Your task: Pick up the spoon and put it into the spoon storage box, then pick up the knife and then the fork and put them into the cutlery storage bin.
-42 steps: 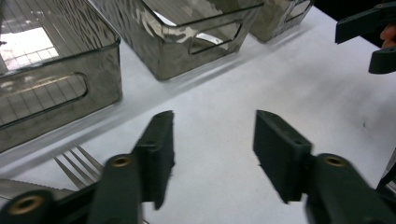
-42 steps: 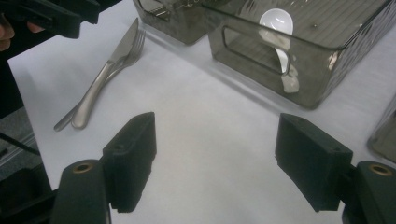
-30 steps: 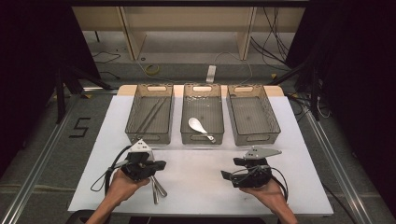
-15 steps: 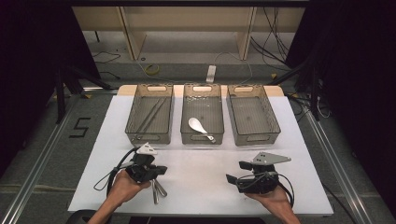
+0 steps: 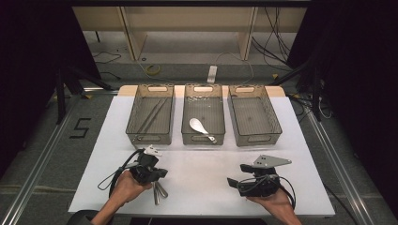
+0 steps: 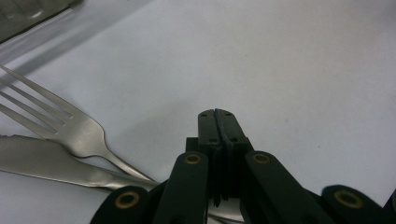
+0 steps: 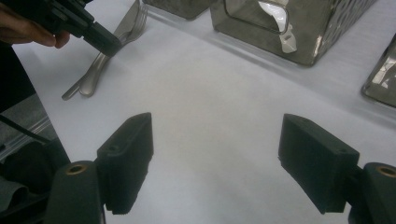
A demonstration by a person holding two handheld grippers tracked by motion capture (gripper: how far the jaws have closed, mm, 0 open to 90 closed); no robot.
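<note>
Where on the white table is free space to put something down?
Bare: the white table between the left gripper and right gripper, below the three bins. The right bin is empty. Crowded: the fork and knife beside the left gripper.

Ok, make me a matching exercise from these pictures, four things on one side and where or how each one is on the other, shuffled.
Things:
1. white spoon
2. fork
3. left tool
4. right tool

Places or states:
A. jaws wide apart over bare white table
B. lying in the middle bin
C. jaws closed together
D. flat on the table beside a knife

Pairs: 1-B, 2-D, 3-C, 4-A
</note>
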